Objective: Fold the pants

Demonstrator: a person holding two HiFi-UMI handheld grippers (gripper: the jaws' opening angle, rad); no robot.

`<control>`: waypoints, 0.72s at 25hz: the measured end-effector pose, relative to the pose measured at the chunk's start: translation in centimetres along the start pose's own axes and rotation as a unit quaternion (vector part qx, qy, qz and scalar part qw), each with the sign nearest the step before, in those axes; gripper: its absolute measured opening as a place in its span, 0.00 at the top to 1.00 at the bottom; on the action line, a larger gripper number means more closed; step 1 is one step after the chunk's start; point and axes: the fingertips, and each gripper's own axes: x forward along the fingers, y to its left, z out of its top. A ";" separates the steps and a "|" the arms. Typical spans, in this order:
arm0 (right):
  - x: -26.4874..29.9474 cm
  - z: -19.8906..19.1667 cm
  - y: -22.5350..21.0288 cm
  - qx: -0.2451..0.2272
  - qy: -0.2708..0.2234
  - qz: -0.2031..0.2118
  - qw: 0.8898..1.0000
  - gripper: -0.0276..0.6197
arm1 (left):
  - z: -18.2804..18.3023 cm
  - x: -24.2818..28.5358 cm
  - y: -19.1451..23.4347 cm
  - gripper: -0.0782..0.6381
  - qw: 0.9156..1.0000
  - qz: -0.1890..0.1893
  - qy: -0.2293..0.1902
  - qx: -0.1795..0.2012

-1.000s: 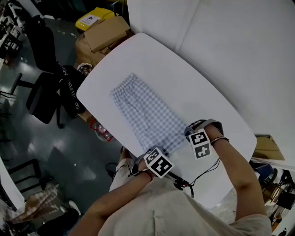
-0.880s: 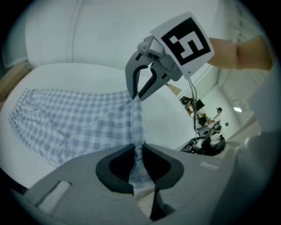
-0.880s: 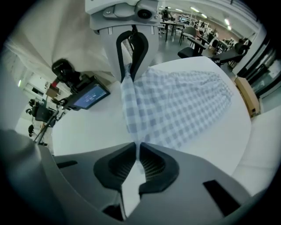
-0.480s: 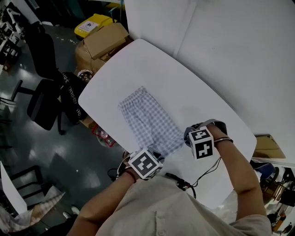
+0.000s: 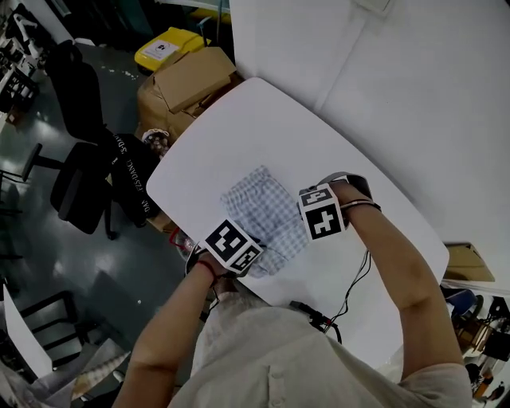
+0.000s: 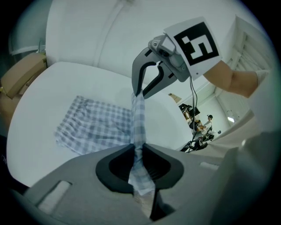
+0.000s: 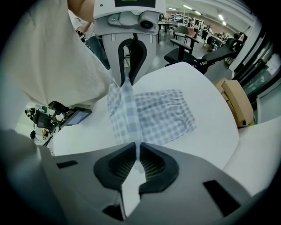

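Checked pants (image 5: pixel 259 203), edge in both jaws

Open-plan lab or workshop: office chairs (image 5: pixel 80 182), cardboard boxes (image 5: pixel 190 81), white table (image 5: pixel 263 119), rows of workstations (image 7: pixel 189 30) under strip lights (image 7: pixel 189 7).

We see a white table (image 5: pixel 263 119) on a dark floor (image 5: pixel 72 263). Boxes (image 5: pixel 187 80) sit at eleven o'clock, a black chair (image 5: pixel 80 183) at nine.

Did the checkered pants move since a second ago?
Yes. The near end of the pants has been carried across the white table, away from its near edge and toward the end by the cardboard boxes, over the rest.
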 end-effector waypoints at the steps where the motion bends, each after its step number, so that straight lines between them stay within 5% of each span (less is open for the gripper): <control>1: 0.0 0.2 -0.8 0.000 0.002 0.005 1.000 0.89 | 0.1 -0.3 0.7 0.80 1.000 -0.006 -0.001 -0.005; 18: 3.0 2.7 -13.5 0.075 0.026 0.037 0.996 0.89 | 1.4 -3.1 14.7 0.80 0.996 -0.065 0.008 -0.060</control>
